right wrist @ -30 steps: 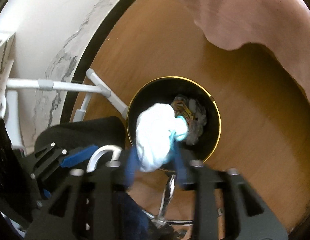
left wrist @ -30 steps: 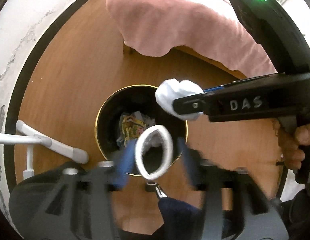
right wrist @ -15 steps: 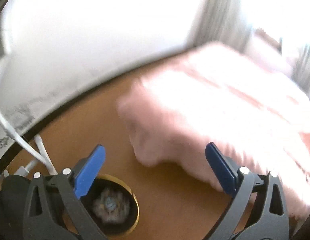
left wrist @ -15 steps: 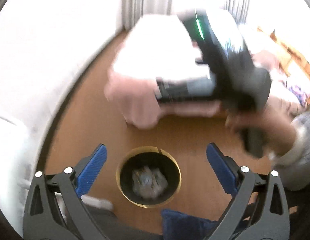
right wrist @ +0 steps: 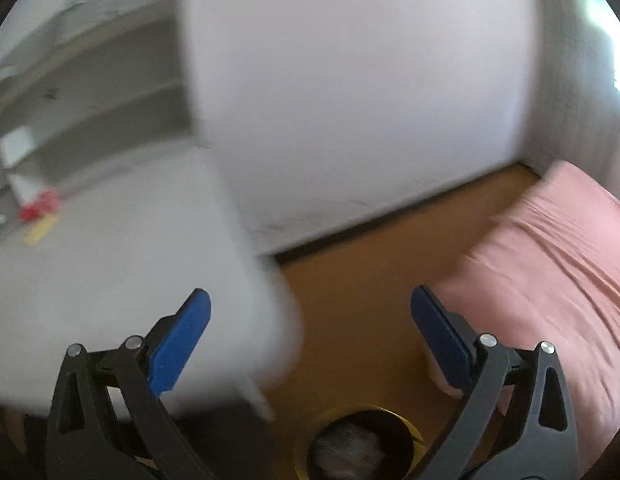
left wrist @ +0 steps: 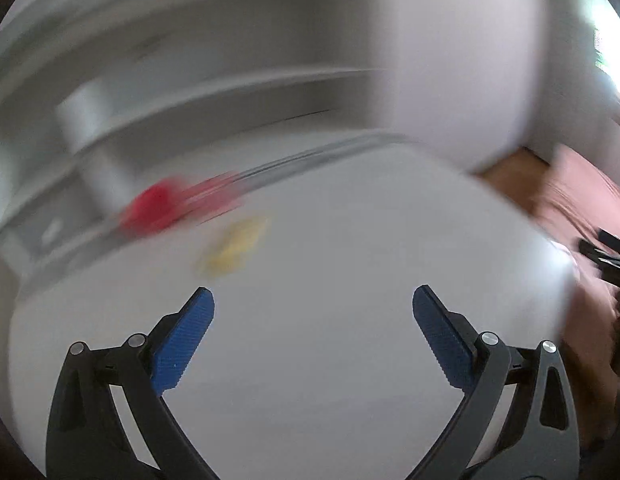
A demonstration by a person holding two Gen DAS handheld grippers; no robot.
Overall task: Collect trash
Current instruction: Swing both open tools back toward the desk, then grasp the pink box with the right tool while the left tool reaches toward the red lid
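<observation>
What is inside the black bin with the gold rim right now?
The bin holds a blurred pale grey-white heap of trash. Individual pieces cannot be told apart, and the frame edge cuts off its lower part.

Bare white table ahead; blurry red obj far-left.

Motion blur smears the red object and yellow scrap; the bin is cut off below.

Left gripper, right gripper: jaws spread wide, empty.
</observation>
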